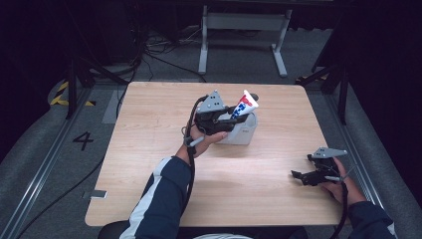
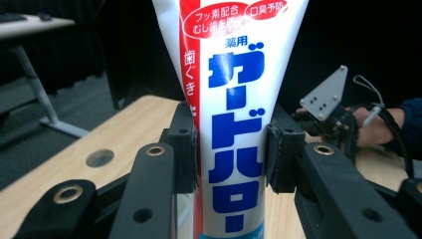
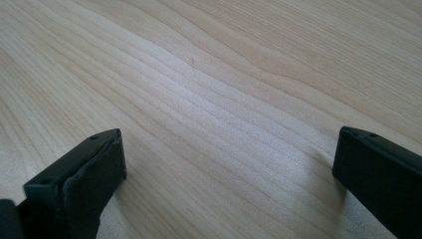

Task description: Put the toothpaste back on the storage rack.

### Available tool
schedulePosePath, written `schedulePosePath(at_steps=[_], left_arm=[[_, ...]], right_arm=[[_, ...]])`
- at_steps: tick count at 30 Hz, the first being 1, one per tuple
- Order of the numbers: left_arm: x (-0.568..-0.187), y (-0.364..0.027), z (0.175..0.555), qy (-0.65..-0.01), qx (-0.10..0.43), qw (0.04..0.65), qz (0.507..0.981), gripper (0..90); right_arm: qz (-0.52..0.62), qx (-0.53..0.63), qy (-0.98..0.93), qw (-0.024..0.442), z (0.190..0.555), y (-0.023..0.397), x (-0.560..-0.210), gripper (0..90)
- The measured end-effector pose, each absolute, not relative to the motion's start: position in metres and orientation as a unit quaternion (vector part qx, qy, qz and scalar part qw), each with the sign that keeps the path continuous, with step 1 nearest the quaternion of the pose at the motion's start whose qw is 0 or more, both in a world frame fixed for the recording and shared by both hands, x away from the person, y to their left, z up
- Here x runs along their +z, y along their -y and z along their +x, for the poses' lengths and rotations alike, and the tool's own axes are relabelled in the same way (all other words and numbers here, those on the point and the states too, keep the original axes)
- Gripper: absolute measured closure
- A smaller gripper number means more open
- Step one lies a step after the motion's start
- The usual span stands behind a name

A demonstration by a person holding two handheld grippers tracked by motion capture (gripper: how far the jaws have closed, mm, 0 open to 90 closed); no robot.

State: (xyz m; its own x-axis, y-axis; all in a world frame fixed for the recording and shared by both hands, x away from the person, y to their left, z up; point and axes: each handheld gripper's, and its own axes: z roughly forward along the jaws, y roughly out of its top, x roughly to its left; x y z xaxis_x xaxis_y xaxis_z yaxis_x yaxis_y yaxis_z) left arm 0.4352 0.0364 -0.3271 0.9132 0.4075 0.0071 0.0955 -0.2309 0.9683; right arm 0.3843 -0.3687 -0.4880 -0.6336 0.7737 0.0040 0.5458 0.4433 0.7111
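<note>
1. Your left gripper (image 1: 230, 115) pinches the tube (image 1: 243, 105), lifted at table centre, over the white holder (image 1: 244, 132).
2. Your right gripper (image 1: 300, 175) rests spread at 4 o'clock.
3. Left: seating the tube.

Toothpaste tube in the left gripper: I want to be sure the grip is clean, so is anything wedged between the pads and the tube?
Nothing visible. In the left gripper view the left gripper has both pads pressed straight against the toothpaste tube, with no other object between them.
</note>
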Motion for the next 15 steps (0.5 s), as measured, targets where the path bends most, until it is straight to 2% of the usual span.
schedulePosePath(at_steps=[8, 15], left_arm=[[-0.324, -0.033, 0.443, -0.159, 0.131, 0.617, 0.760, 64.3], [-0.323, -0.024, 0.453, -0.156, 0.139, 0.608, 0.766, 64.3]], right_arm=[[0.396, 0.349, -0.834, 0.163, 0.384, 0.369, -0.488, 0.5], [0.395, 0.349, -0.834, 0.163, 0.384, 0.369, -0.488, 0.5]])
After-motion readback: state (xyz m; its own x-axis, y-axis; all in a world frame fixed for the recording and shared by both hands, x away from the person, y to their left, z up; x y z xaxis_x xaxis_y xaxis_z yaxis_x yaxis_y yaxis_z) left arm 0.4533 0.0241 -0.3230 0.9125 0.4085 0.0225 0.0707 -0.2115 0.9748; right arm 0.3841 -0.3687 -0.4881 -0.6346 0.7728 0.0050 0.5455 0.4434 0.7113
